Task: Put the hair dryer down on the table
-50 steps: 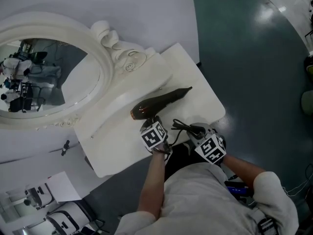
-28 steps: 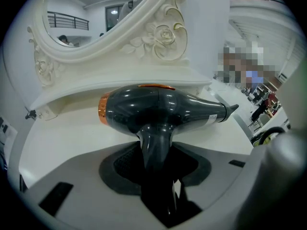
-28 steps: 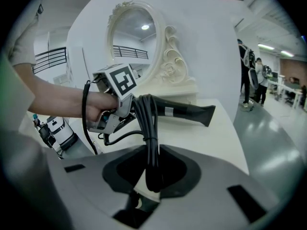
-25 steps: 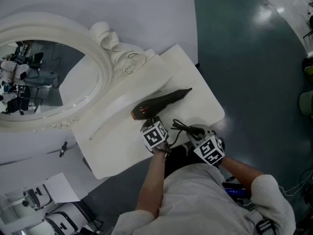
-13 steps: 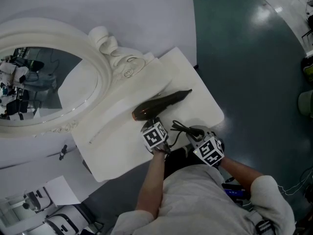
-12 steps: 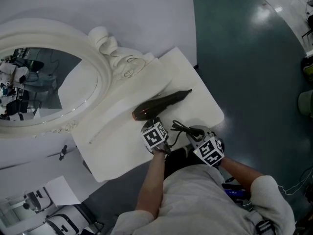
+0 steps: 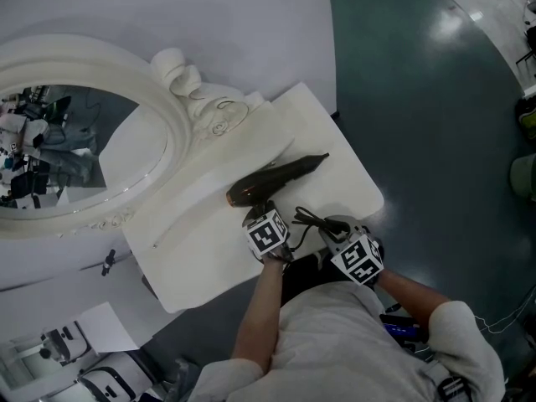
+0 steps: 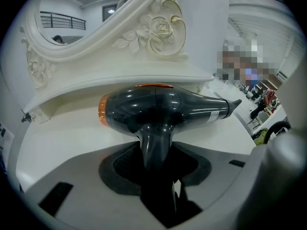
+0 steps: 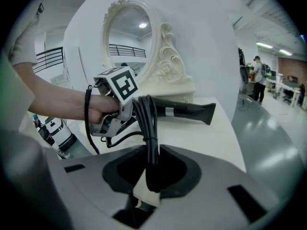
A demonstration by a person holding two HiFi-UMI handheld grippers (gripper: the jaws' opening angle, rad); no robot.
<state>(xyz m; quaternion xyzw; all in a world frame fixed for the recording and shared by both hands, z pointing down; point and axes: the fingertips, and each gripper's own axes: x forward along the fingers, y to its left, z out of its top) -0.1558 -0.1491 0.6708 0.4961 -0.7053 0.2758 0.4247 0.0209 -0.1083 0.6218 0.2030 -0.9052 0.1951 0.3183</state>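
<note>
Left tool (image 8: 156,174) clamped on the handle of the hair dryer (image 7: 276,177). Dryer body sits mid-table (image 7: 197,262), between the person's edge and the raised ledge under the mirror (image 7: 79,132), with the nozzle toward the table's right edge. Can't tell if the body touches the surface. Right tool (image 9: 151,176) clenched on the bundled cord (image 9: 147,123), over the person's edge, near the right corner.
</note>
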